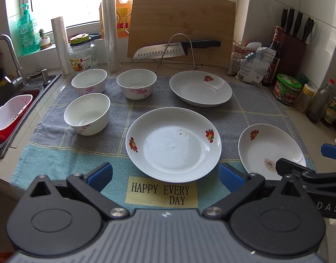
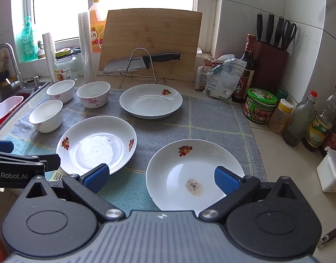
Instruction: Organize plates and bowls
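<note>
A kitchen table [image 1: 284, 120] spread with a grey-and-teal checked cloth [image 1: 244, 114] carries three floral plates and three bowls, none yet stacked. In the left wrist view the centre plate [image 1: 173, 143] lies dead ahead at 12 o'clock of the left gripper [image 1: 165, 173], whose blue pads stand wide apart and hold nothing. The far plate [image 1: 200, 88] sits beyond at 1 o'clock; the soiled plate [image 1: 271, 149] lies at 3 o'clock, just beside the centre one but apart from it. The right gripper [image 2: 161, 178] hovers over that soiled plate, jaws likewise spread and empty, one pad above its right half. The three bowls, near [image 1: 86, 116], rear-left [image 1: 89, 81] and rear-middle [image 1: 136, 86], cluster at 10 to 11 o'clock, apart from one another.

Judged from this layout, stacking the plates comes first. A clean pick likely means dropping low, sliding one pad under a plate's near rim with the other on top, and clamping firmly; glazed rims may slip, and the cloth could drag. The speckled residue [image 2: 194, 185] suggests keeping that plate uppermost.
</note>
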A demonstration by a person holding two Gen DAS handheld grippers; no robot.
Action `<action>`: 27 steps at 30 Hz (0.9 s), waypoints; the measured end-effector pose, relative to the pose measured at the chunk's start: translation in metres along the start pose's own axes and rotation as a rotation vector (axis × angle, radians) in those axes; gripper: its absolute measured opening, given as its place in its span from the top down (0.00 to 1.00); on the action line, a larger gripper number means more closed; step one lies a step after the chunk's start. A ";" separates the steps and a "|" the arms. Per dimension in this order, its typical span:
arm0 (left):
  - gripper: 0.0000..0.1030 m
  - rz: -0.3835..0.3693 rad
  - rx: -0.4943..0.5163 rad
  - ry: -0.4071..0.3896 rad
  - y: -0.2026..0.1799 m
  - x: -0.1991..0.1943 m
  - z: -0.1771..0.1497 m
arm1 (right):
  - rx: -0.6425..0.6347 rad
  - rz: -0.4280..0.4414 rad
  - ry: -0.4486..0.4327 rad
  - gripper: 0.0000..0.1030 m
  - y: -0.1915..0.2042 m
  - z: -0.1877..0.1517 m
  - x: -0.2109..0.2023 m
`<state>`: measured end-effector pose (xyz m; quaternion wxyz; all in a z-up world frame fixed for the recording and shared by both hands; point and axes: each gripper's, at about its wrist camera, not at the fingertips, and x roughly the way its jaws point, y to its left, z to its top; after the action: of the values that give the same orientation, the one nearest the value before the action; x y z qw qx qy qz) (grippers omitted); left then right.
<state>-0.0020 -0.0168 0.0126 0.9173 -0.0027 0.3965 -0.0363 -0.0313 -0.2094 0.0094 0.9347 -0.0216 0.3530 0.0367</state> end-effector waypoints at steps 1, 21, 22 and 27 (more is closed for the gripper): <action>0.01 -0.016 0.000 -0.002 0.000 0.000 0.000 | 0.003 0.007 -0.009 0.00 -0.003 -0.002 -0.001; 0.01 -0.100 0.055 -0.014 -0.031 0.022 -0.004 | -0.005 0.057 0.030 0.00 -0.069 -0.074 0.033; 0.01 -0.098 0.059 -0.017 -0.033 0.023 -0.003 | 0.007 0.055 0.040 0.00 -0.072 -0.078 0.037; 0.01 -0.073 0.066 -0.050 -0.040 0.029 0.000 | 0.006 0.064 0.079 0.00 -0.081 -0.093 0.056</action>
<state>0.0151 -0.0591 -0.0067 0.9246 0.0123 0.3717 -0.0826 -0.0443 -0.2932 -0.0960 0.9185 -0.0090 0.3901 0.0649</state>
